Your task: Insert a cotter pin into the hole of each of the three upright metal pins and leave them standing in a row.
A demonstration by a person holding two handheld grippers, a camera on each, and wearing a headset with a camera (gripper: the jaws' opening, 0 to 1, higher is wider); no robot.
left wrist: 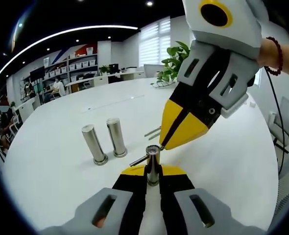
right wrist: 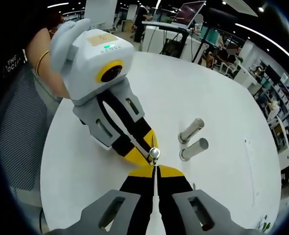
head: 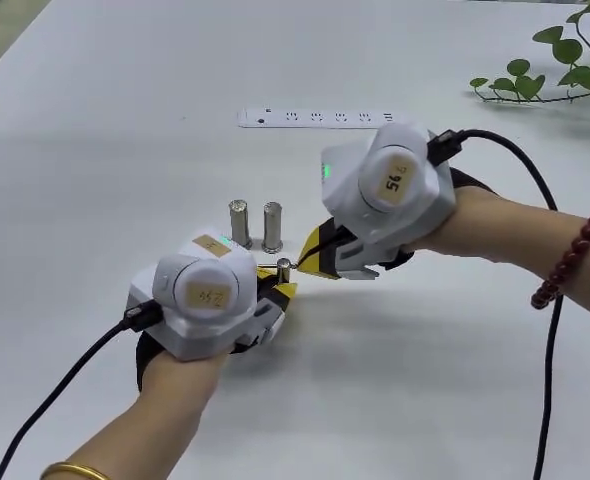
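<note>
Left gripper view, nearest first: the left tongs (left wrist: 153, 174) pinch a metal pin (left wrist: 153, 161) low on its smooth, likely slippery shaft. The right tongs (left wrist: 165, 143) nip the thin, probably bendable cotter pin (left wrist: 137, 160) crossing its head. Two other pins (left wrist: 94, 144) stand just beyond on the counter (left wrist: 46, 171).

White shells (head: 390, 180), yellow-black fingers (left wrist: 183, 127), cables (head: 535, 180) — red bracelet (head: 572, 258)
</note>
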